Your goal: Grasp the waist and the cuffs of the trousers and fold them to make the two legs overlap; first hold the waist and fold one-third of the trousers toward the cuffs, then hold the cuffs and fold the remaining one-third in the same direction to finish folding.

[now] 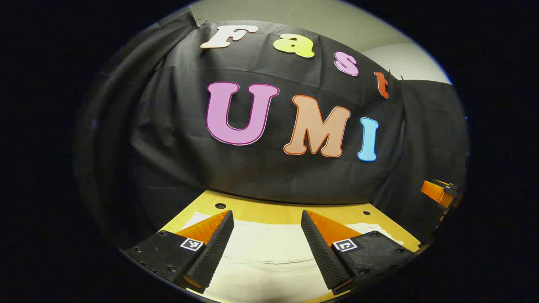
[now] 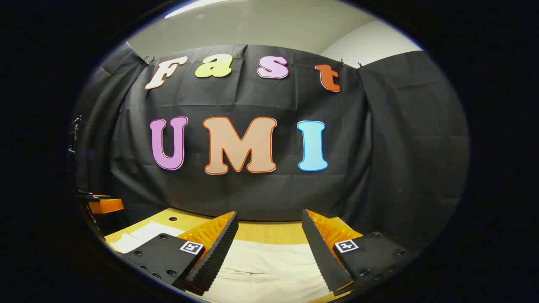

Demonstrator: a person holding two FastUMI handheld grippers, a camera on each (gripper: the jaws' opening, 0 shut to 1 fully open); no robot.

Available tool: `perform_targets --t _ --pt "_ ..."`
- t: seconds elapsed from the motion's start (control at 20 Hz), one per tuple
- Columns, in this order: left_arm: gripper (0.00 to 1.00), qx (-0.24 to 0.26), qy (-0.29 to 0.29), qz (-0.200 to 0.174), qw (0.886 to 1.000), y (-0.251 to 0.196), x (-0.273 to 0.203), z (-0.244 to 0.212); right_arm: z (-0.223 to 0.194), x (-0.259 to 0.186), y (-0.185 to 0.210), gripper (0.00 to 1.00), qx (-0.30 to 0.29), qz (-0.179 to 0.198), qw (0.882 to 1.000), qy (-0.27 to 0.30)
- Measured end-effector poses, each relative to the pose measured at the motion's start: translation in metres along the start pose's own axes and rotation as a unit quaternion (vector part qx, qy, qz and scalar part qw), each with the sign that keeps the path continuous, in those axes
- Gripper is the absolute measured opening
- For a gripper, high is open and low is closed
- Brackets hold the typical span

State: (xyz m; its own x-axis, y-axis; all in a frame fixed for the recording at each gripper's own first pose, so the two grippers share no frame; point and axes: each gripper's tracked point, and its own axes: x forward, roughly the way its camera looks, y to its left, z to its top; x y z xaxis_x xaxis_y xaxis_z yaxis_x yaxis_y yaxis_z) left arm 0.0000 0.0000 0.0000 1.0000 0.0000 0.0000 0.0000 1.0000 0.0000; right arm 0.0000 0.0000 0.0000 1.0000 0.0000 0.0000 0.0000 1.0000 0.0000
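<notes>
Left gripper with fingers spread apart and nothing between them, pale trousers lying flat just below and ahead, right gripper likewise spread wide over the same cloth, wooden table beyond — black cloth wall farthest back.

One pair of trousers lies on one surface; two hand-held grippers: left hand-held gripper, right hand-held gripper

We see the left gripper with ribbed wedge fingers on black, screw-dotted mounts. Each mount carries a square black-and-white marker. The right gripper looks the same.
</notes>
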Motion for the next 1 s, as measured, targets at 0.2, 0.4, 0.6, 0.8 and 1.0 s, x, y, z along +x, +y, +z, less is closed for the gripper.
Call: perform_targets --t 0.2,0.4,0.6,0.8,1.0 --pt "0.95 0.009 0.002 -0.006 1.000 -0.007 0.005 0.001 -0.003 0.006 -0.001 0.97 -0.008 0.004 1.000 0.003" --pt "0.95 0.018 0.004 -0.008 1.000 -0.010 0.008 0.001 -0.008 0.011 0.003 0.97 -0.017 0.011 1.000 0.009" --pt "0.95 0.024 0.005 -0.016 1.000 -0.018 0.007 0.002 -0.012 0.009 0.007 0.97 -0.019 0.018 1.000 0.014" --pt "0.95 0.025 0.007 -0.018 0.999 -0.018 0.004 -0.001 -0.016 0.008 0.009 0.97 -0.017 0.023 0.999 0.015" --pt "0.95 0.031 0.024 -0.016 0.999 -0.011 0.000 -0.015 -0.025 0.004 0.002 0.97 -0.021 0.018 0.999 0.025"
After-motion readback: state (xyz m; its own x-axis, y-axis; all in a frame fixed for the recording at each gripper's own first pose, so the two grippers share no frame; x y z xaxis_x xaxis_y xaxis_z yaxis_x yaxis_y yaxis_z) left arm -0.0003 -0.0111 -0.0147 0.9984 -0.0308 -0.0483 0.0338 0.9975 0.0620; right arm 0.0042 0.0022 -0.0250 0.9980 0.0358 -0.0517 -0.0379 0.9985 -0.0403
